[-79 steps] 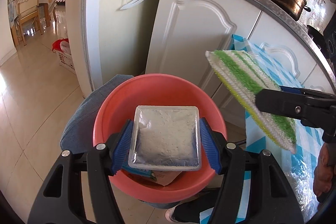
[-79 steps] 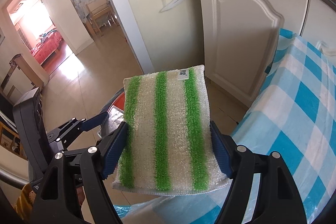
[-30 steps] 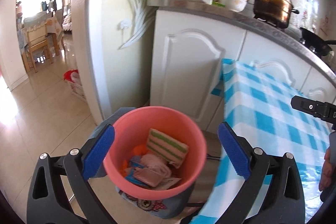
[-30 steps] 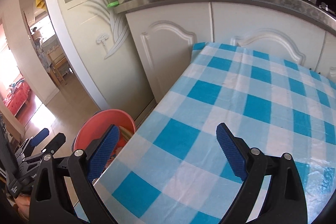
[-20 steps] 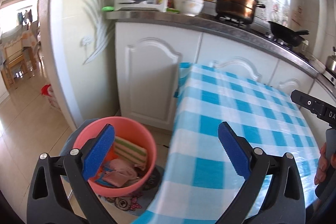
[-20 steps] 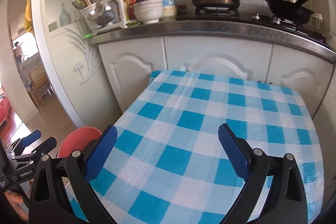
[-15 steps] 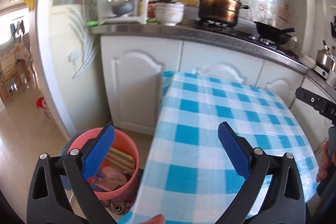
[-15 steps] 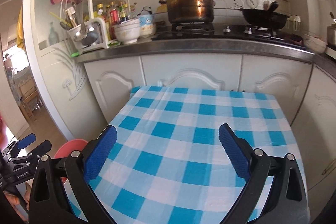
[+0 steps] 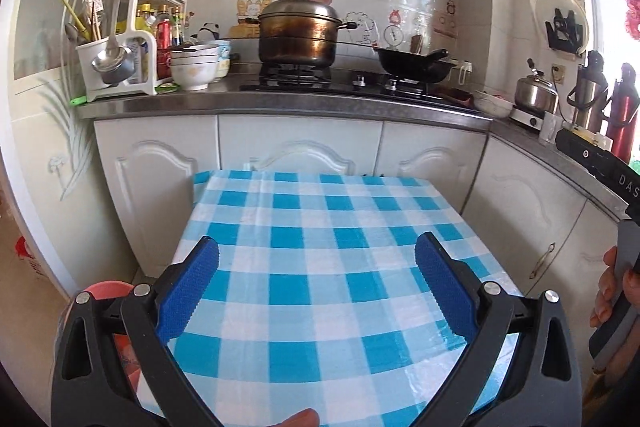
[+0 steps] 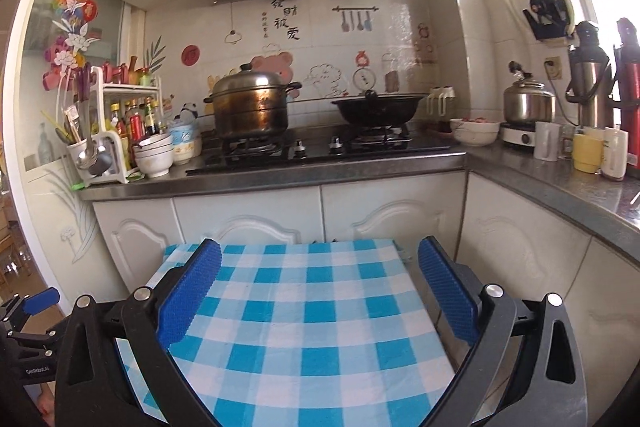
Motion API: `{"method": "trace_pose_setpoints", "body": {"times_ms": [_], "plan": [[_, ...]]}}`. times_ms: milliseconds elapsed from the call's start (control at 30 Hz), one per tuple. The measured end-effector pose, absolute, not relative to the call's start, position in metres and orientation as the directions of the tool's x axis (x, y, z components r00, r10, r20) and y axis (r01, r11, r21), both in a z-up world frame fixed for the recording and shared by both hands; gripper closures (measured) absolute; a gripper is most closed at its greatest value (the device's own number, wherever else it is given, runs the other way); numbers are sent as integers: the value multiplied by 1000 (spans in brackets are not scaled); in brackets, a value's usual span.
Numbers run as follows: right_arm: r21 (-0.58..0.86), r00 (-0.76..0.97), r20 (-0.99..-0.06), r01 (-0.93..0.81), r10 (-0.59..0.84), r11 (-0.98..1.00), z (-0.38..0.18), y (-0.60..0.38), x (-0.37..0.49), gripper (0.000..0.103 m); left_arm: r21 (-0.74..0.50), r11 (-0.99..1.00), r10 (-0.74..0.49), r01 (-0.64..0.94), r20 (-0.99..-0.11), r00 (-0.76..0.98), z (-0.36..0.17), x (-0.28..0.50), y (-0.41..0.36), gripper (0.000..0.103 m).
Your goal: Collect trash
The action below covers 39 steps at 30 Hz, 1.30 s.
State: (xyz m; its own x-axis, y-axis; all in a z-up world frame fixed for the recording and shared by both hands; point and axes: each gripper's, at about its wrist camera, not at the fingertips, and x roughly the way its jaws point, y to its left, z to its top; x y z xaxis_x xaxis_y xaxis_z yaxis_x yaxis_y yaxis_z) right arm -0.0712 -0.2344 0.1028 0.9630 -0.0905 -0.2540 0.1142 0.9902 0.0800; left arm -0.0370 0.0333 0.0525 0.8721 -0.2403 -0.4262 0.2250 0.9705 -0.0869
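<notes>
Both grippers are empty right now. The left gripper (image 9: 316,281) has its blue-padded jaws spread wide with nothing between them, and the right gripper (image 10: 318,285) is the same, jaws about as wide as they go, only tablecloth showing in the gap.

Straight ahead of and below both sets of fingers is the small table covered in a blue-and-white checked plastic cloth (image 9: 320,227). From either wrist view the cloth looks bare; I can't spot any litter on it.

The round coral-red plastic trash bucket (image 9: 105,290) sits on the floor down and to the left of the left gripper, just off the table's near-left corner, mostly hidden behind the left finger. I'd guess it's parked there so stuff can be dropped over the table edge without walking. What's inside it can't be made out from here.

Beyond the table, past the fingertips, is the grey kitchen counter (image 10: 320,167) with a big tarnished metal stockpot (image 10: 251,107) on the hob.

My read: the collecting looks basically finished, and both grippers face the table as if checking for leftovers.
</notes>
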Motion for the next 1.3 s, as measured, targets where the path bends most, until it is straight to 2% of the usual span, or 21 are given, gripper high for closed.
{"method": "trace_pose_setpoints", "body": {"times_ms": [267,533,1300], "plan": [[62,961,-153,244,-232,968,116,-268,-113,5,-35,951,-293,307,-416,861,61,-55,-12,4],[79,957,-102,280,-272,957,122,-281,-139,5,6,940,-311,341,-394,865,68,-71,-33,4],[35,953,-78,297,-294,954,125,-271,-157,5,39,942,-301,334,-341,890,74,-86,-35,4]]}}
